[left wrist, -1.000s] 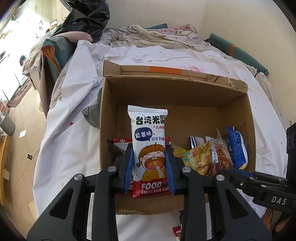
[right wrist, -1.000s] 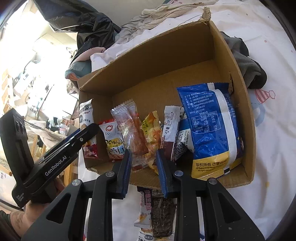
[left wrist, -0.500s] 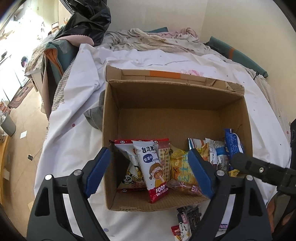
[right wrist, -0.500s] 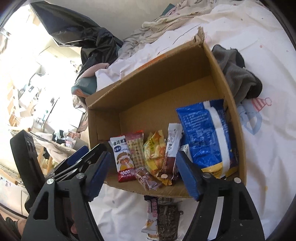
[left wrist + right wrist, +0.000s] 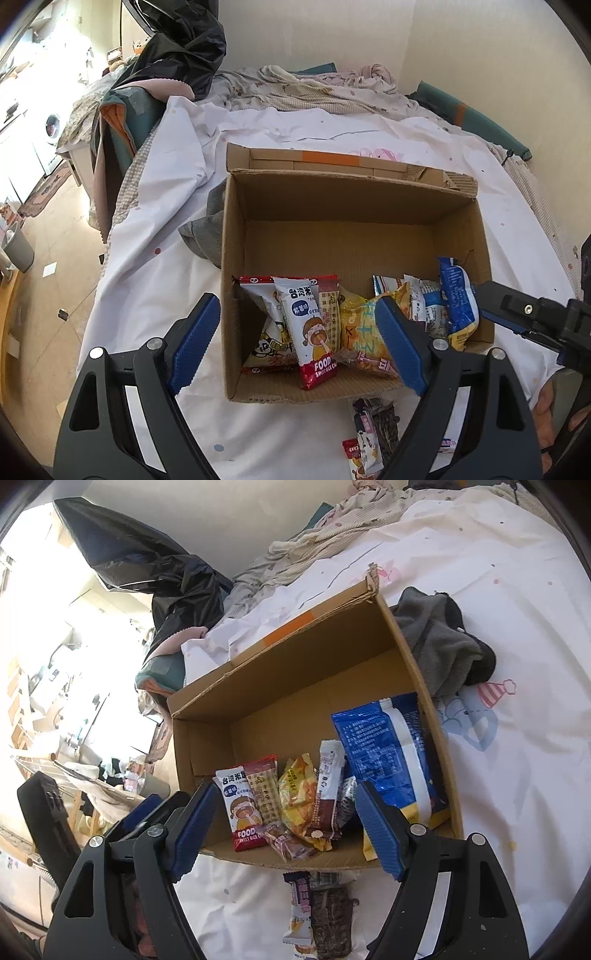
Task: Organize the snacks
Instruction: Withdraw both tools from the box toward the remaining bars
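An open cardboard box (image 5: 351, 206) (image 5: 295, 686) lies on a white bedsheet, with several snack packets along its near side. A white and red rice cake packet (image 5: 314, 332) (image 5: 240, 812) leans among them, beside a yellow pack (image 5: 362, 328) (image 5: 299, 794) and a big blue bag (image 5: 456, 299) (image 5: 388, 760). A small clear-wrapped brown snack (image 5: 288, 843) lies at the box's front edge. My left gripper (image 5: 295, 300) hangs open above the box's near left part, holding nothing. My right gripper (image 5: 287, 786) is open too, above the near side, with nothing between its pads.
Loose snack packets (image 5: 373, 432) (image 5: 321, 912) lie on the sheet just in front of the box. A grey cloth (image 5: 203, 236) (image 5: 439, 646) sits against one side of the box. A black plastic bag (image 5: 177, 48) and rumpled bedding lie beyond. The bed edge drops to the floor (image 5: 48, 258) on the left.
Both grippers opened wide. The left let go of the rice cake packet and the right let go of the clear-wrapped snack; both now rest in the box. Both grippers drew back and up slightly.
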A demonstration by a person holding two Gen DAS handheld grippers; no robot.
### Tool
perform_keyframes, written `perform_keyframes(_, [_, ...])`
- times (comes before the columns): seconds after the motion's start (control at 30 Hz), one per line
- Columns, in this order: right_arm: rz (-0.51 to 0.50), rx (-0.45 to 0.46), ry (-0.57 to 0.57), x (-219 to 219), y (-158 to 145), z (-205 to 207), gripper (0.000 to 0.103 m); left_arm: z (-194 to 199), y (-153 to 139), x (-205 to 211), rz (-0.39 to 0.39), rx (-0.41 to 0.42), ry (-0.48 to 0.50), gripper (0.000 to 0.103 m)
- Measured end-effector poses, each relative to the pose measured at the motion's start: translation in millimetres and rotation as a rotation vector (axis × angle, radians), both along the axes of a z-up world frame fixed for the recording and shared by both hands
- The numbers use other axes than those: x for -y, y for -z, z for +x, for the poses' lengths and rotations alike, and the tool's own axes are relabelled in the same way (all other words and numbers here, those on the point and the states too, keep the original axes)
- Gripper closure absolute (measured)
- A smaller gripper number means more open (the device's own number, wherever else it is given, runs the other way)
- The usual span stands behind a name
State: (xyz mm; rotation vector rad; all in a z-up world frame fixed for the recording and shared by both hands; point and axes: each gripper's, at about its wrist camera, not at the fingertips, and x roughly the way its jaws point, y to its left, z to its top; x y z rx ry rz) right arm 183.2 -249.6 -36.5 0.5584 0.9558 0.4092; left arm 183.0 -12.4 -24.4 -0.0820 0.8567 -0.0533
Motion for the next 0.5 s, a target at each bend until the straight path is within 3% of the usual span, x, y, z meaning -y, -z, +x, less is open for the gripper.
perform_keyframes(0.5, [-0.047,0.014,0.002,6,-13,-35,0.023,-31,-6,-12,-0.011,-0.01,-0.031,0.02])
